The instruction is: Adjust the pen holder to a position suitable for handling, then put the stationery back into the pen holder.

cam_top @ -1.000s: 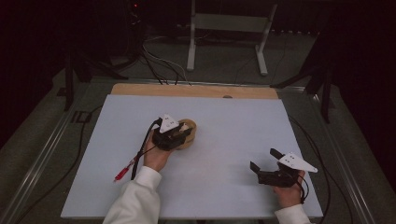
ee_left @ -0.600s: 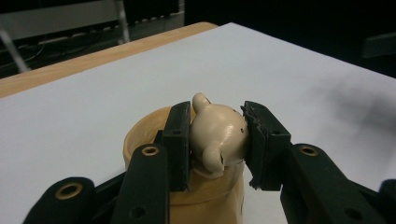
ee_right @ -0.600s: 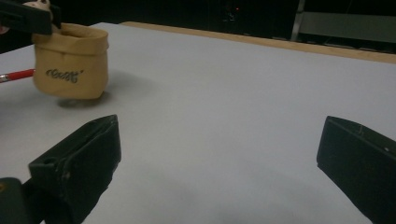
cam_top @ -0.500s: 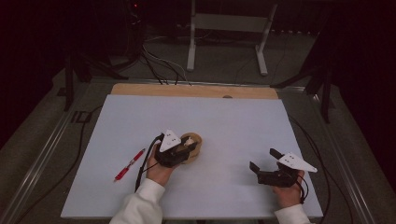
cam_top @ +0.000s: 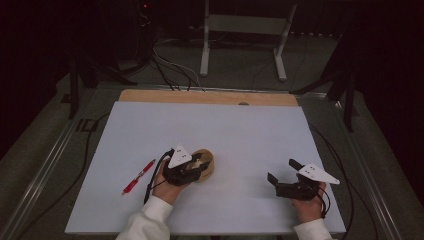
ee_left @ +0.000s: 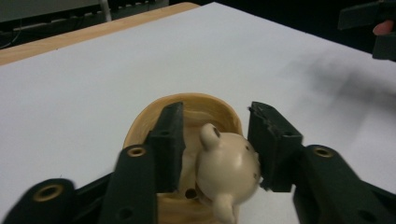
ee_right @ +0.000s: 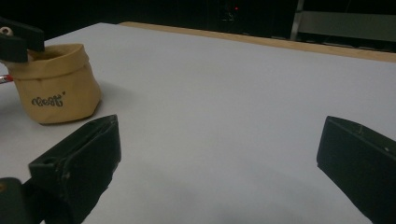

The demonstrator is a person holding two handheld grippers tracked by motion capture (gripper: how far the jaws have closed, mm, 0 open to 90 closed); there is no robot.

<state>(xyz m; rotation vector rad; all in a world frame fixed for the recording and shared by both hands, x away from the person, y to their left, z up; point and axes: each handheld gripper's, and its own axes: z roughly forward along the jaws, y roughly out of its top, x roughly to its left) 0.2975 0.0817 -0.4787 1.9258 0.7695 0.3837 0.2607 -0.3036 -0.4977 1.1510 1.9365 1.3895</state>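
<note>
One small toy (ee_left: 227, 171) sits between our left gripper's (ee_left: 215, 142) jaws, just opening, over the bag (ee_left: 140, 127). We should release fully, then lift straight. Right gripper (ee_right: 217, 163) waits nearby, jaws wide apart.

The small figure (ee_left: 227, 170) low in the left gripper view looks like smooth, faintly glossy cream plastic, sitting in a tan pouch (ee_right: 56, 84) of soft matt cloth or leather-like stuff (hard to tell which). The left gripper (ee_left: 212, 144) has matt black pads, rough at the edges. The table (cam_top: 250, 135) is smooth matt white, with a bare wood strip at its far edge.
</note>
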